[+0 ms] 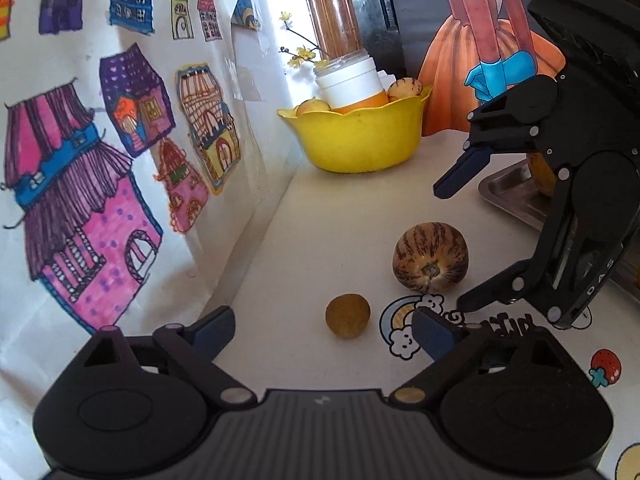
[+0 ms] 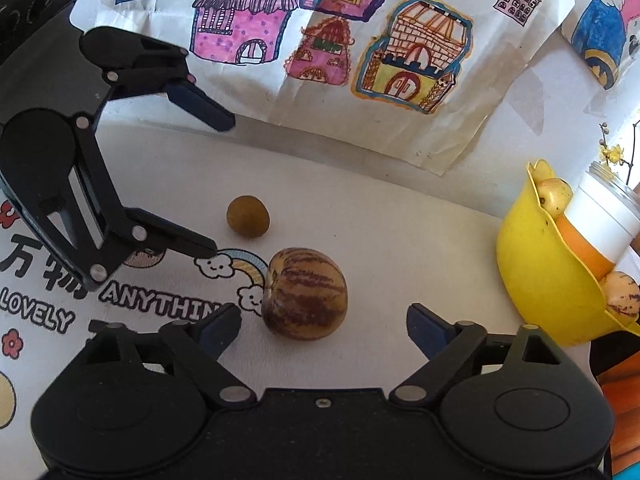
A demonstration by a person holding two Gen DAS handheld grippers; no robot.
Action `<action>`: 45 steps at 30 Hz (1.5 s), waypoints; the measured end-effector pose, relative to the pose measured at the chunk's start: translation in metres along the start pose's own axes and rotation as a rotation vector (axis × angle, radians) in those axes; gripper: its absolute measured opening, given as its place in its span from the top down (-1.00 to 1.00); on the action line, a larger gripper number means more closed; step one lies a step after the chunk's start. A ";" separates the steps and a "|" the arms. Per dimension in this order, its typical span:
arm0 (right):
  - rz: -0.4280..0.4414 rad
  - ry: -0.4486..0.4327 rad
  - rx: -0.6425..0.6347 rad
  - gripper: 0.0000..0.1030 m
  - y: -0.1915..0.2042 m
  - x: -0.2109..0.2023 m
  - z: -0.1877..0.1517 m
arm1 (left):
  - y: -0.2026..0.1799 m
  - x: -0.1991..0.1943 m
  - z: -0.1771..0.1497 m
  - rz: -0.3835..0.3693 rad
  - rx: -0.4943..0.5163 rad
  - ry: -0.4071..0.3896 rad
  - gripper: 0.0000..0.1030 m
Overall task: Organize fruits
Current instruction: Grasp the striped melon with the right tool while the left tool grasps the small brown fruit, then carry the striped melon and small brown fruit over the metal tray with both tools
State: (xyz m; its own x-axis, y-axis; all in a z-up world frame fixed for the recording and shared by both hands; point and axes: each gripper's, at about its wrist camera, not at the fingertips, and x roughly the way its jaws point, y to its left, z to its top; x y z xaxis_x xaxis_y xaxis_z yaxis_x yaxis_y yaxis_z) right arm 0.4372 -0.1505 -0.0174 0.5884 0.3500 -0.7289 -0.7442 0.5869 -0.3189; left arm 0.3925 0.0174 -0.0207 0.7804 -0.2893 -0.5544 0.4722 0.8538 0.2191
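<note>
Both pairs of jaws wide and empty: left gripper [image 1: 324,334] aimed at small brown fruit [image 1: 347,316], right gripper [image 2: 324,326] nearer striped melon-like fruit [image 2: 305,293] just ahead.

A: Bright daylight comes from the upper middle of the left wrist view; soft shadows, both views sharp at centre.

B: Edges bow strongly, corners go black, and the far background looks washed out.

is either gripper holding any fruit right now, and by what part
Nothing is held. The left gripper and right gripper are open; the small brown fruit and striped fruit lie on the table, ungripped.
</note>
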 end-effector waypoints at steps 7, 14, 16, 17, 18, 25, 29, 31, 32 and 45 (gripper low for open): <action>-0.001 0.000 -0.019 -0.43 0.002 0.005 0.003 | 0.003 0.011 0.002 -0.030 -0.037 0.009 -0.61; 0.013 -0.008 -0.020 -0.19 0.003 0.004 0.007 | 0.003 0.018 0.004 -0.055 -0.062 0.020 -0.24; 0.019 -0.010 -0.021 -0.10 0.005 0.004 0.008 | 0.003 0.019 0.004 -0.067 -0.063 0.021 -0.15; 0.022 -0.011 -0.022 -0.04 0.006 0.003 0.010 | 0.002 0.020 0.005 -0.071 -0.061 0.026 -0.09; 0.011 -0.025 -0.048 0.00 0.007 0.003 0.011 | 0.001 0.022 0.005 -0.075 -0.056 0.033 -0.02; 0.002 -0.026 -0.066 0.04 0.012 0.000 0.012 | -0.002 0.026 0.008 -0.088 -0.075 0.058 0.38; -0.006 -0.024 -0.070 0.05 0.013 -0.001 0.011 | -0.002 0.025 0.006 -0.092 -0.099 0.060 0.42; -0.011 -0.021 -0.071 0.06 0.015 -0.002 0.010 | -0.002 0.023 0.006 -0.089 -0.115 0.066 0.43; -0.015 -0.021 -0.073 0.08 0.016 -0.003 0.010 | -0.002 0.022 0.006 -0.087 -0.124 0.070 0.43; 0.004 -0.026 -0.029 0.10 0.032 -0.032 -0.007 | -0.013 -0.010 0.002 -0.037 -0.325 0.188 0.44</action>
State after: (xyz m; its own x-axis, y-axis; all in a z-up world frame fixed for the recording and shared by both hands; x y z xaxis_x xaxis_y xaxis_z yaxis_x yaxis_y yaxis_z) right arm 0.3925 -0.1483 -0.0091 0.5932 0.3714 -0.7142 -0.7551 0.5642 -0.3338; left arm 0.3794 0.0080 -0.0164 0.6620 -0.2638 -0.7016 0.3207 0.9457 -0.0530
